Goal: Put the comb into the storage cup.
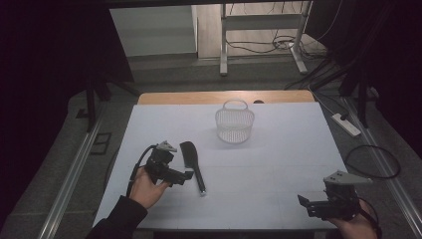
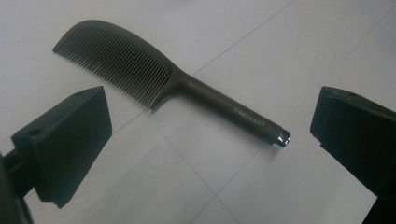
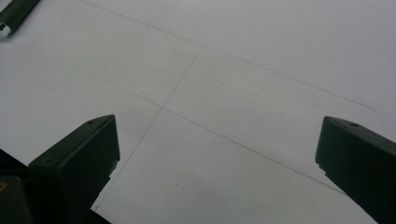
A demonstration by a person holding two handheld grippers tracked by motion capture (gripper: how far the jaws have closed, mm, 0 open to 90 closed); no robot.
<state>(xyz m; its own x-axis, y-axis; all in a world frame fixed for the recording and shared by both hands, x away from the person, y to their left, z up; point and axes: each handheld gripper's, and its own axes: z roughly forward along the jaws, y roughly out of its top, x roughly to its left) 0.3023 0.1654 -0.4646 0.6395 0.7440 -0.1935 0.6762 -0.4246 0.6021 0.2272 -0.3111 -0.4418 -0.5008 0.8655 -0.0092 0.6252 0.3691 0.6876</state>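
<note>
A dark comb [image 1: 191, 162] lies flat on the white table [image 1: 278, 159], teeth end away from me and handle end [image 1: 201, 189] towards me. In the left gripper view the comb [image 2: 140, 74] lies just ahead of the jaws, its handle [image 2: 243, 114] printed with small lettering. My left gripper [image 1: 185, 175] sits just left of the comb's handle, open and empty [image 2: 210, 140]. Near the table's front right corner my right gripper [image 1: 309, 204] is held open over bare table [image 3: 215, 163]. The comb's handle tip [image 3: 13, 14] shows at the top left of the right gripper view.
A white mesh basket [image 1: 234, 125] with a handle stands upright at the back middle of the table. Beyond the far edge are a wooden strip [image 1: 199, 96], floor cables and a metal frame. A power strip [image 1: 347, 124] lies on the floor to the right.
</note>
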